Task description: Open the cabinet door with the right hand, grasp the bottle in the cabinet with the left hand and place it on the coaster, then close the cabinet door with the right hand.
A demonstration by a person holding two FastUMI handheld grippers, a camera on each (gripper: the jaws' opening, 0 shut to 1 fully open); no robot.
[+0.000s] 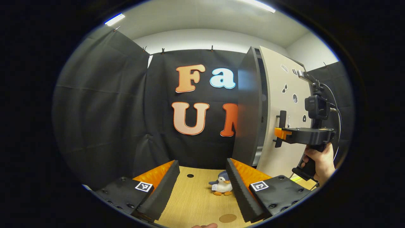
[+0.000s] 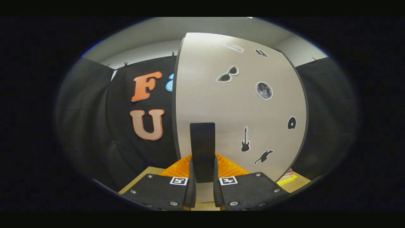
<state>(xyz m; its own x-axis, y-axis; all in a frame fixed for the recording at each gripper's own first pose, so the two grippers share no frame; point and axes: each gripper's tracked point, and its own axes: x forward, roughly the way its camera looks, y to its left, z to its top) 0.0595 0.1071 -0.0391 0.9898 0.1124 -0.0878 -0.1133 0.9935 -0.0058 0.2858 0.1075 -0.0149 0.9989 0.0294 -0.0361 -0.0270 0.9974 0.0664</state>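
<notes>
- Gripping the cabinet door's handle (image 2: 202,148), our right gripper (image 2: 202,186) has both fingers clamped on that dark upright bar.
- We see the cabinet door (image 2: 234,107), pale with small stickers, hinged slightly ajar from the cabinet (image 1: 250,107).
- Our left gripper (image 1: 202,186) is released, its fingers spread wide with nothing between them, left of the cabinet.
- We locate the coaster (image 1: 227,218) on the wooden table (image 1: 193,202), in front of the cabinet.
- A toy penguin (image 1: 223,185) sits between coaster and cabinet.
- We cannot see into the cabinet.
</notes>
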